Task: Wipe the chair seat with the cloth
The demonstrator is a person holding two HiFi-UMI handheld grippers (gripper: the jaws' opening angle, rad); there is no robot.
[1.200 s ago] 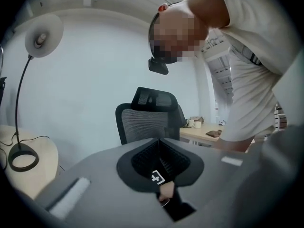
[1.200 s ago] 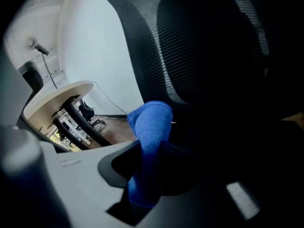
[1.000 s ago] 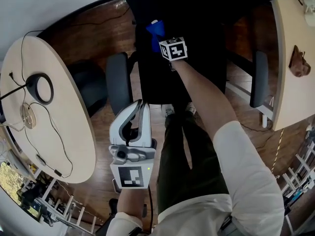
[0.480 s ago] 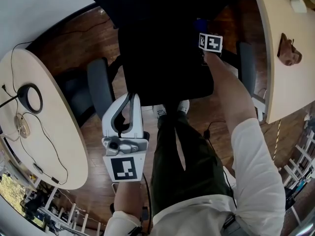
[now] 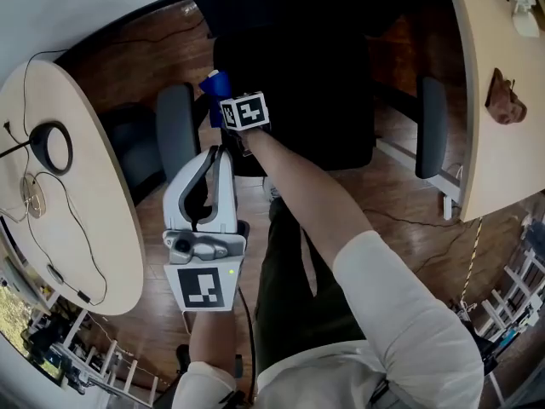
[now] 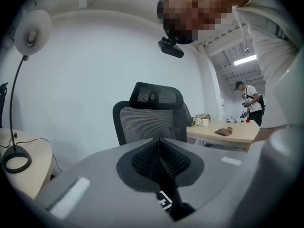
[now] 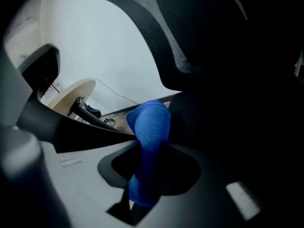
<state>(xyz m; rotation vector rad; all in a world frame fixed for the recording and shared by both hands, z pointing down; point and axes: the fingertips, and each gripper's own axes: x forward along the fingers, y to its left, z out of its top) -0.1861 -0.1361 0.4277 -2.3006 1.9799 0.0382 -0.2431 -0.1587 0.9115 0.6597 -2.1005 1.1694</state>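
Right gripper [image 5: 226,100] clamped on the blue cloth [image 5: 213,85], arm outstretched, at the chair seat [image 5: 298,83] edge; left gripper [image 5: 223,153] jaws together, empty, just behind it.

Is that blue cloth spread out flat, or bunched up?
Bunched up. The blue cloth is pinched into a thick wad between the right tongs, bulging out beyond their tips rather than lying flat.
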